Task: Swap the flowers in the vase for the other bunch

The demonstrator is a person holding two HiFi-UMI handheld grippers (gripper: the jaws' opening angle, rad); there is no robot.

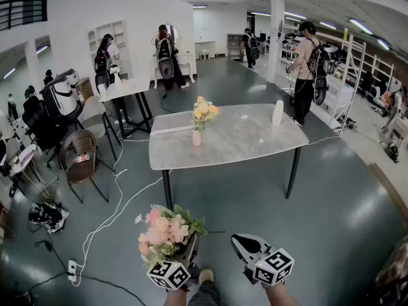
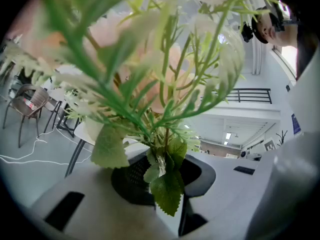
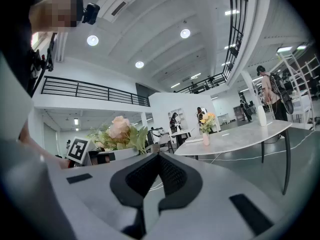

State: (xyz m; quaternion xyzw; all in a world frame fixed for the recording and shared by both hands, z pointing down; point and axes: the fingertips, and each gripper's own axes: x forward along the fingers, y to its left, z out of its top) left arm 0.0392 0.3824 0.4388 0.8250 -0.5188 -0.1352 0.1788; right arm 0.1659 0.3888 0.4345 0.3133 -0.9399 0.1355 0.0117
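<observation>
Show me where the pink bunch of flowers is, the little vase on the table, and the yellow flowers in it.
pink bunch (image 1: 164, 230), head view, on the pink blooms.
vase (image 1: 196, 138), head view, middle of its body.
yellow flowers (image 1: 204, 111), head view, on the blossoms.

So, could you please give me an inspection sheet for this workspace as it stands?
Surface: grey marbled table, standing ahead, apart from both grippers.
Job's things: small pink vase holding yellow-orange flowers on the table; pink-and-green bunch in hand.
Clutter: tall white bottle-like object and flat white tray on the table.
Grippers: left gripper shut on the bunch's stems; right gripper shut, empty.
Cables: white cable across the floor towards a power strip.
Surroundings: brown wicker chair; several people standing.
</observation>
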